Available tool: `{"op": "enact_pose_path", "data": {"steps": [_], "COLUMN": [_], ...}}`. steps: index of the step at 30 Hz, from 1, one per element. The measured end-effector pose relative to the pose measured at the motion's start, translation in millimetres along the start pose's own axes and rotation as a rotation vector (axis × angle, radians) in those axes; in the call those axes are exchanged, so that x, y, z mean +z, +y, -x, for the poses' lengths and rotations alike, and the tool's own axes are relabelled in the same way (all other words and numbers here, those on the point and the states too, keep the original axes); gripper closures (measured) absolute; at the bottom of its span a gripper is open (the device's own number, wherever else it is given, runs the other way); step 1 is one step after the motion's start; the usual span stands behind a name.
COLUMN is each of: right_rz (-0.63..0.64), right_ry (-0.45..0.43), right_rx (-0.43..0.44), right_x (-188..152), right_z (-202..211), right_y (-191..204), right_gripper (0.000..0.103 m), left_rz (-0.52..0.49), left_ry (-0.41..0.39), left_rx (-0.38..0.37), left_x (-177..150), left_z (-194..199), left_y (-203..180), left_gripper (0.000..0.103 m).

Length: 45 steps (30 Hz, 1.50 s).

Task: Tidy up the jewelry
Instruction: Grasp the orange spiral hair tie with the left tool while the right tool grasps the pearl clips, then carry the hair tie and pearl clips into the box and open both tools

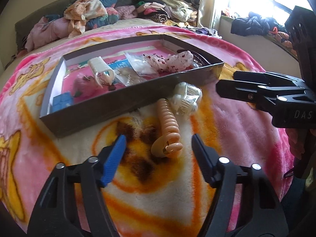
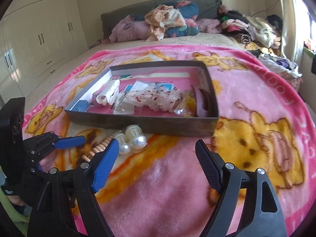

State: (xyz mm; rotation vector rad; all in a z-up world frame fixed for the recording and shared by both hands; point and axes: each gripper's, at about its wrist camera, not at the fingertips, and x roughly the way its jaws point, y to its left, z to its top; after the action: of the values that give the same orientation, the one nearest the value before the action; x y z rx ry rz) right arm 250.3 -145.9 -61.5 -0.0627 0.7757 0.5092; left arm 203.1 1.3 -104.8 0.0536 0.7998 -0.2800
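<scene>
A shallow dark box [image 1: 126, 98] [image 2: 177, 126] lies on a pink blanket and holds hair clips, small plastic bags and jewelry. In front of it lie a peach ribbed hair clip [image 1: 168, 126] [image 2: 99, 148] and a clear pearl-topped claw clip [image 1: 186, 98] [image 2: 130, 140]. My left gripper [image 1: 159, 144] is open and empty, its fingers on either side of the peach clip's near end. My right gripper [image 2: 156, 152] is open and empty above the blanket, right of the pearl clip. It shows in the left wrist view [image 1: 227, 83] beside the box's right corner.
The pink cartoon blanket [image 2: 246, 138] covers the bed. Piles of clothes and pillows [image 1: 102, 13] [image 2: 173, 23] lie along the headboard. White wardrobes [image 2: 39, 35] stand at the left, a window sill with clothes [image 1: 256, 23] at the right.
</scene>
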Motion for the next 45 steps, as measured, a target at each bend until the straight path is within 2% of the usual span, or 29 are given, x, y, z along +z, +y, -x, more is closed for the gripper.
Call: {"op": "enact_pose_path", "data": {"steps": [2, 5, 6, 12, 17, 19, 25, 38, 45], "right_rz": [0.008, 0.020, 0.028, 0.049, 0.087, 0.100, 0.111, 0.001, 0.005], "right_ry": [0.015, 0.036, 0.046, 0.095, 0.123, 0.122, 0.090, -0.030, -0.087], "right_rx": [0.013, 0.040, 0.050, 0.084, 0.082, 0.089, 0.076, 0.083, 0.013], "right_x": [2.2, 3.9, 4.4, 3.7, 2.3, 2.0, 0.2, -1.7, 6.5], "right_z": [-6.0, -13.0, -16.4, -34.8, -46.3, -47.9, -35.7, 13.4, 32.1], "right_y": [2.1, 5.3, 7.3, 15.5, 25.1, 28.1, 33.2, 24.4, 20.4], "right_gripper": [0.026, 0.026, 0.026, 0.026, 0.042, 0.058, 0.058, 0.058, 0.058], "left_rz": [0.002, 0.009, 0.012, 0.022, 0.038, 0.045, 0.070, 0.090, 0.085], "left_ry": [0.006, 0.016, 0.017, 0.012, 0.003, -0.002, -0.014, -0.101, -0.148], "left_rx": [-0.004, -0.003, -0.003, -0.018, -0.021, -0.023, -0.024, -0.027, -0.027], "left_x": [-0.3, 0.5, 1.2, 0.4, -0.2, -0.1, 0.3, 18.9, 40.1], "left_z": [-1.9, -3.7, -3.3, 3.5, 10.0, 13.8, 22.3, 51.1, 56.8], "left_y": [1.4, 3.5, 5.6, 11.2, 18.5, 22.2, 30.6, 35.8, 33.0], "left_gripper": [0.053, 0.070, 0.079, 0.079, 0.079, 0.079, 0.079, 0.079, 0.079]}}
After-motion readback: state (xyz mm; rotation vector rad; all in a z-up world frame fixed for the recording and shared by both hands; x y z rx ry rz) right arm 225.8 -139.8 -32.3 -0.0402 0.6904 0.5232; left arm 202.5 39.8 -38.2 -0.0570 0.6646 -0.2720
